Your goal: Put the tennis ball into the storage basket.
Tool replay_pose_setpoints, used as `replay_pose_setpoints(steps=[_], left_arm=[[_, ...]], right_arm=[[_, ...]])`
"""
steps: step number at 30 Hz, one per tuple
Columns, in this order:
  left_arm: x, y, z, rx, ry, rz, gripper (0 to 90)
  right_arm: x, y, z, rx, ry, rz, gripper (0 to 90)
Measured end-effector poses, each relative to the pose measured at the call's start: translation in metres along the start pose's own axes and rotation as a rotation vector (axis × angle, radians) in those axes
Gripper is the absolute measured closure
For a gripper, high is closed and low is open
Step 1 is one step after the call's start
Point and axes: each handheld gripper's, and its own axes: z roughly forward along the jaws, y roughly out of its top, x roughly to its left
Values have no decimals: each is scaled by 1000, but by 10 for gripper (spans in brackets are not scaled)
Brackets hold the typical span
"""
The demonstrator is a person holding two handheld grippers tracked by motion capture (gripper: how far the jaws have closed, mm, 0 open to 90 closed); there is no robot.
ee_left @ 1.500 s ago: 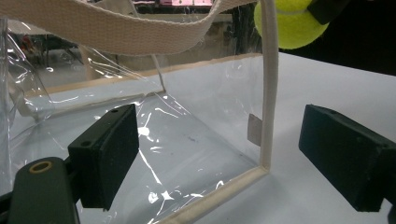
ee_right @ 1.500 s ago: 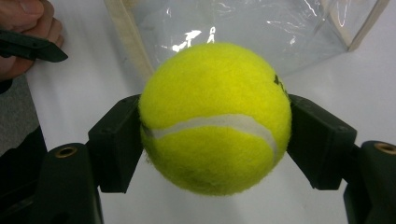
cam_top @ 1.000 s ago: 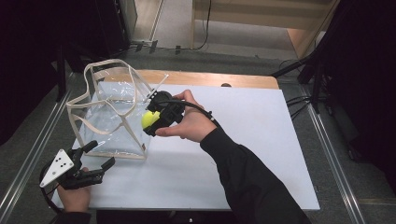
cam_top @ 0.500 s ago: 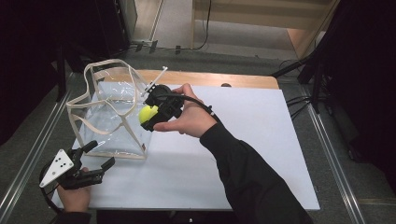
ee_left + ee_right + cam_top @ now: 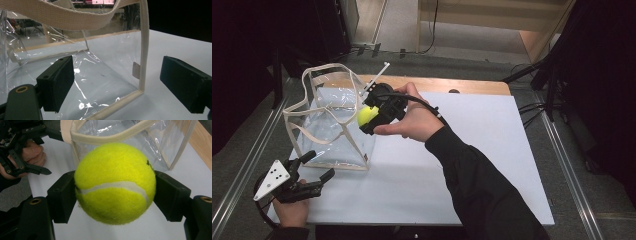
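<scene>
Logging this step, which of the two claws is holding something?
The right claw, held beside the clear bag, is clamped on the yellow tennis ball. The left claw is open, holding nothing.

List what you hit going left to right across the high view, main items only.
Left gripper → clear bag → tennis ball in the right gripper → right hand → bare white table.

Tennis ball (image 5: 115, 182) yellow-green, white seam — clear bag (image 5: 332, 125), cream trim — table (image 5: 492, 150) white
</scene>
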Motion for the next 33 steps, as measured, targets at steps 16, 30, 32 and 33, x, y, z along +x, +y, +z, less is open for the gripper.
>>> replay_pose_setpoints(steps=[16,30,32,33], left_arm=[[0,0,0,2,-1,-4,129],[0,0,0,1,-1,-2,128],[0,0,0,4,-1,2,128],[0,0,0,1,-1,-1,128]], right_arm=[[1,15,-12,-30,0,-12,240],[2,26,-17,-41,-5,-31,240],[2,29,-18,-48,-9,-31,240],[2,29,-19,-44,-5,-24,240]])
